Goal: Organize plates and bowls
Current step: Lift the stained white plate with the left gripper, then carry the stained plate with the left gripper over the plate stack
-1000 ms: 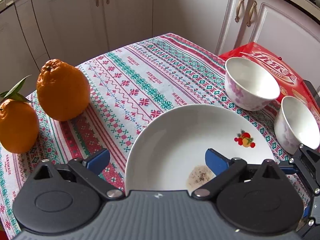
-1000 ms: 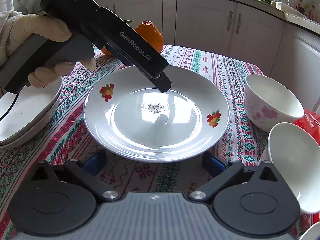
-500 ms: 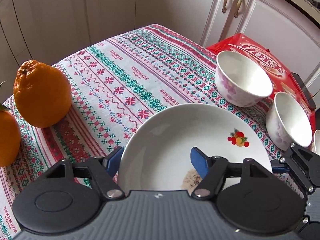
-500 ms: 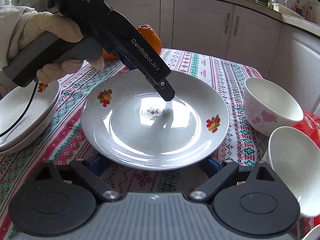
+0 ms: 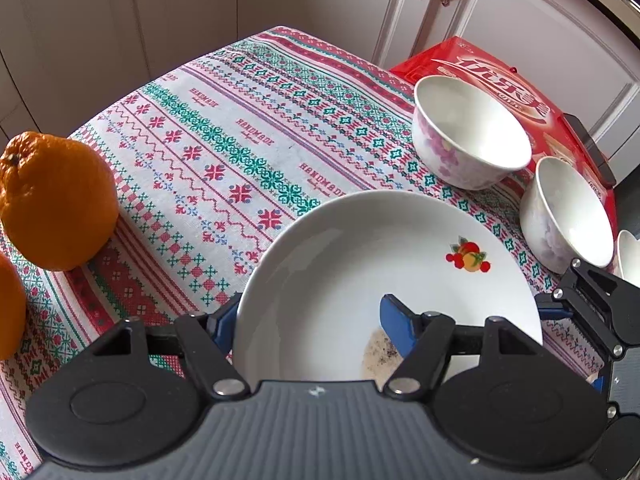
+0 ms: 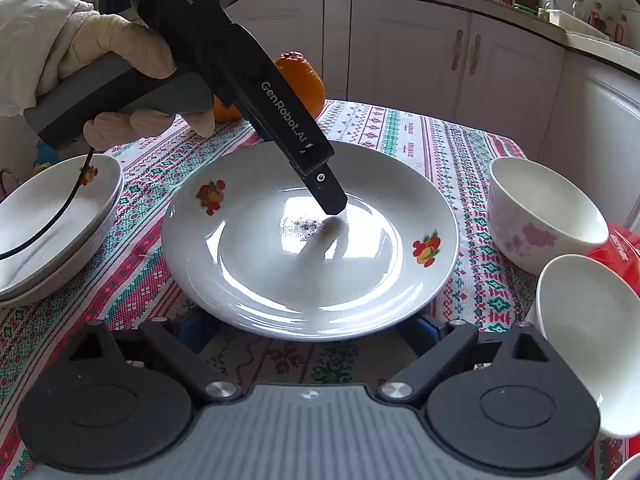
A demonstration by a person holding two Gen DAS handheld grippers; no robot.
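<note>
A white plate with fruit decals and a dark speckled spot lies on the patterned tablecloth; it also shows in the left wrist view. My left gripper straddles the plate's left rim, one finger inside on the plate, one outside under the rim, jaws partly closed. In the right wrist view its finger touches the plate's middle. My right gripper is open, its blue pads under the plate's near rim. Two floral bowls stand at the right.
Stacked white plates sit at the left. Two oranges stand at the far left. A red box lies behind the bowls. White kitchen cabinets surround the table.
My left gripper has narrowed around the plate's rim and pushed further in. My right gripper has slid forward, its pads now under the plate's near edge.
</note>
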